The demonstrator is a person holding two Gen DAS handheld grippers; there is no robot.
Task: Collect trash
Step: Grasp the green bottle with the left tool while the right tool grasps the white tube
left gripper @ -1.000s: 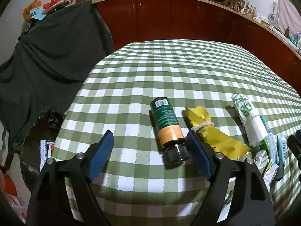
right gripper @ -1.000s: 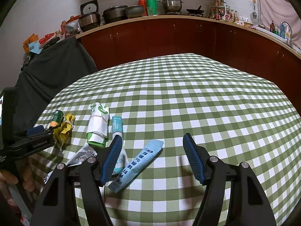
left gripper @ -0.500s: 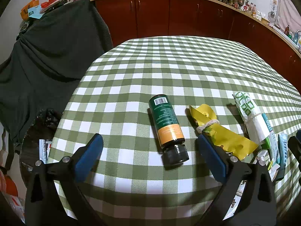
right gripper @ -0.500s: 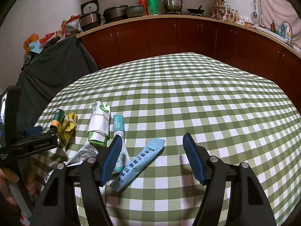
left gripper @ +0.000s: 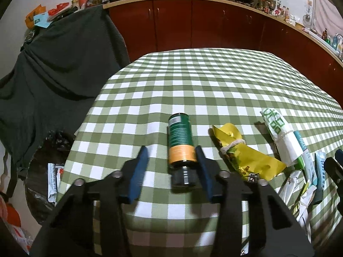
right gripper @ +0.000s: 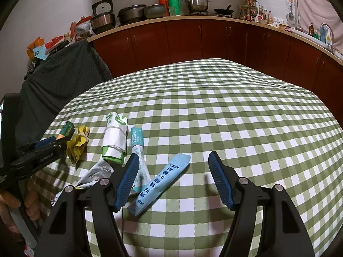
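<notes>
Left gripper (left gripper: 171, 165) is straddling the bottle (left gripper: 180, 141), which is lying near the table's (left gripper: 214, 81) left edge, cap toward the camera; jaws half open, right pad touching the bottle's side, left pad apart, not clamping yet. Yellow wrapper (left gripper: 244, 156) is lying just beside it, white-green packet (left gripper: 278, 137) further along. Right gripper (right gripper: 173, 171) is hovering wide open over the near edge, blue sachet (right gripper: 163, 182) lying between its fingers. Bin bag (left gripper: 42, 171) is sitting below the left edge

Left tongs (left gripper: 170, 159) and right tongs (right gripper: 173, 169): black arms, ribbed blue pads, silver screws, white lettering on left body, bare fingers (right gripper: 30, 201)
</notes>
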